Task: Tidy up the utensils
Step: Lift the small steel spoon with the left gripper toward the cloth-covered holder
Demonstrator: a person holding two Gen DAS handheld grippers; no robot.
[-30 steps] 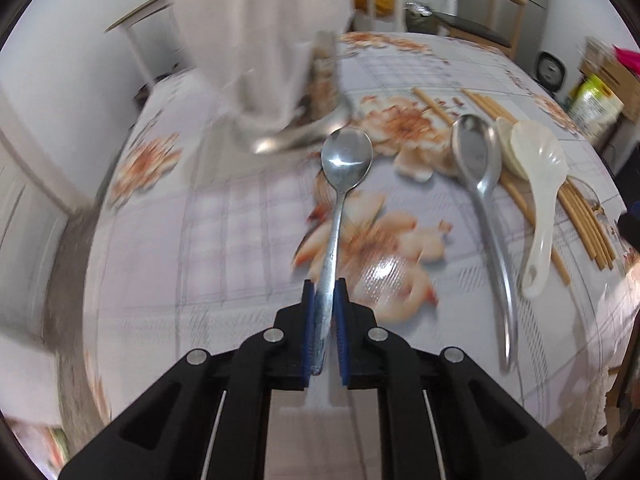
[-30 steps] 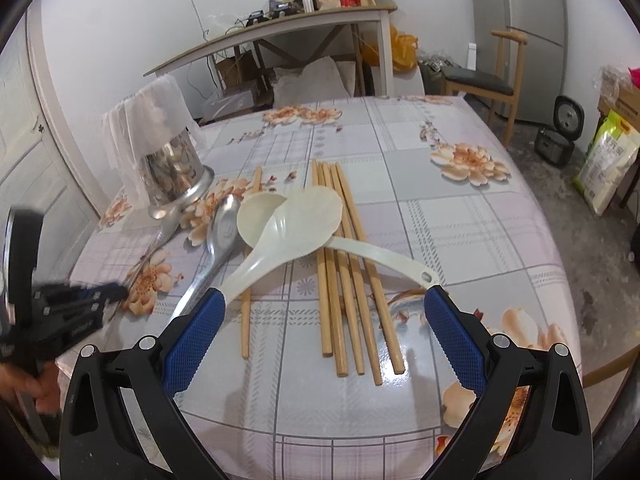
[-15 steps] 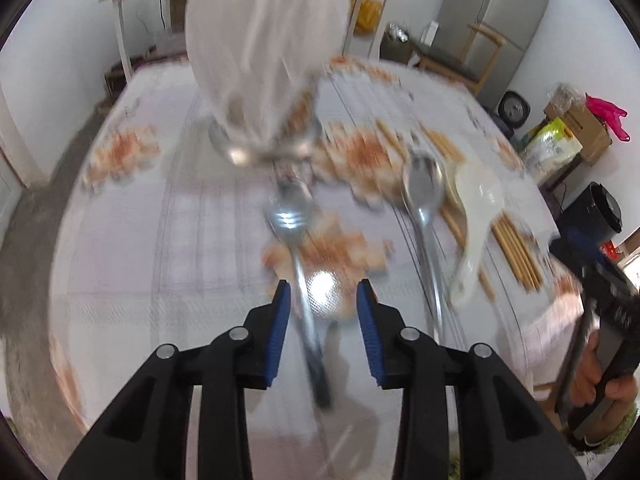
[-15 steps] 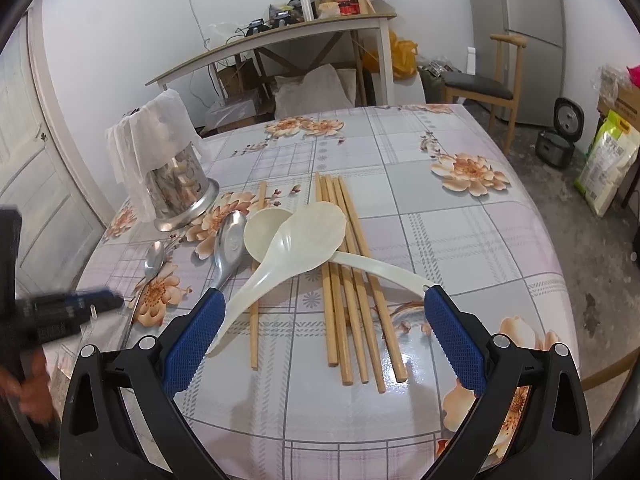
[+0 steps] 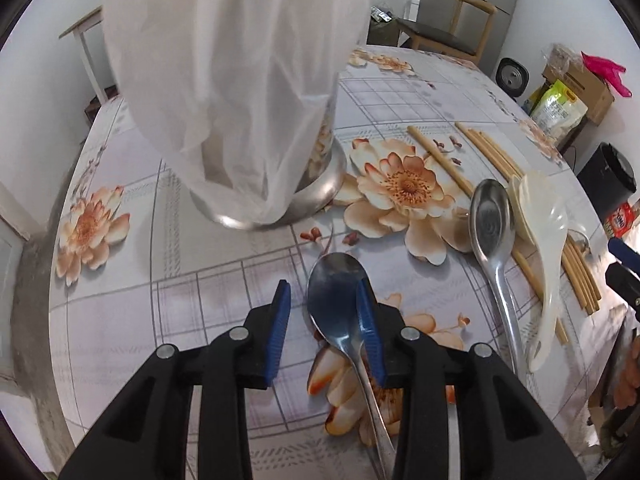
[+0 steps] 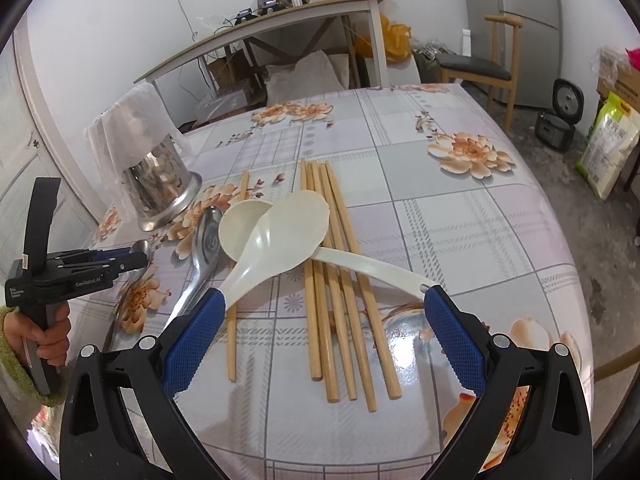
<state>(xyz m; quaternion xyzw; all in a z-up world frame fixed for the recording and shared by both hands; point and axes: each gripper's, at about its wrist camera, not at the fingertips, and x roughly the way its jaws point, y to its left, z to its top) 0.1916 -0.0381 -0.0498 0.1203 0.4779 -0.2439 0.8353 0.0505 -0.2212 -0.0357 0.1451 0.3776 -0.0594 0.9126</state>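
A small steel spoon [image 5: 336,300] lies flat on the flowered tablecloth, its bowl under my left gripper [image 5: 323,286]. The jaws stand apart and the pads do not press on it. Just beyond stands the steel utensil holder [image 5: 320,192] under a white plastic bag [image 5: 240,80]. To the right lie a large steel spoon [image 5: 490,220], a white plastic spoon [image 5: 548,240] and wooden chopsticks [image 5: 488,152]. My right gripper [image 6: 322,296] hangs wide open above the chopsticks [image 6: 340,280] and two white spoons [image 6: 288,232], holding nothing. The left gripper [image 6: 120,258] shows at the left.
The round table's edge [image 6: 560,280] curves close on the right. A wooden chair [image 6: 480,68], a rice cooker [image 6: 564,100] and a sack [image 6: 608,140] stand on the floor beyond. A cluttered side table [image 6: 280,20] is behind. A hand [image 6: 48,332] grips the left handle.
My left gripper has let go of the small spoon, which now lies on the table, and has moved closer to the holder. The right gripper has stayed put.
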